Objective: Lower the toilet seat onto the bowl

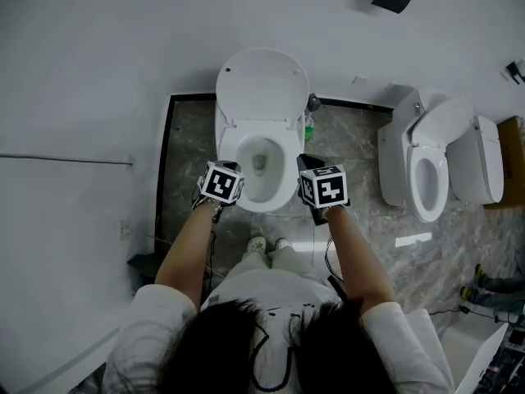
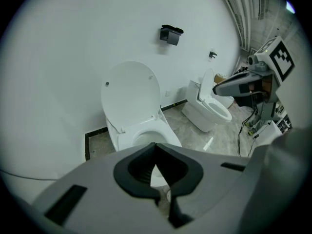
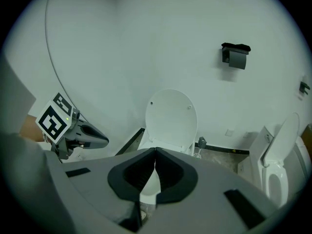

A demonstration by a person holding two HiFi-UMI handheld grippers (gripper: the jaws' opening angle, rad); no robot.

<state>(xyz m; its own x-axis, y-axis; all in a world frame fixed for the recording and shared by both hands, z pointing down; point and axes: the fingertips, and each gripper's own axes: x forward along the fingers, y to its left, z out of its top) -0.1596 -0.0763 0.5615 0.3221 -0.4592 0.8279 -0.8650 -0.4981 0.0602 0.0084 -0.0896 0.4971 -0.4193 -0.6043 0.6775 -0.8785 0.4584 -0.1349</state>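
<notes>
Toilet seat (image 1: 285,150) lies flat on the rim of the white bowl (image 1: 261,194), in the middle of the head view and straight ahead of the person. The lid (image 1: 262,80) behind it stands upright against the white wall (image 1: 98,56). Its flat inner face shows to both gripper views, with a small bumper near its upper edge.

The left gripper (image 2: 156,147) hangs above the bowl's front left edge and points down toward it. Its jaws are pressed together at the tips with nothing between them. The right gripper (image 3: 155,150) hangs above the bowl's front right edge and is angled down in the same way. Its jaws are likewise closed on nothing. Neither gripper touches the seat or the lid. Each shows in the other's view off to the side, marker cube uppermost.

A black paper holder (image 3: 235,55) is fixed on the wall, up and to the right of the toilet. A second toilet (image 1: 426,167) stands well apart to the right with its lid tilted up. The floor (image 1: 353,146) is grey, marble-patterned tile with a dark border along the wall. The person's light shoes (image 1: 267,243) are planted just in front of the bowl.
</notes>
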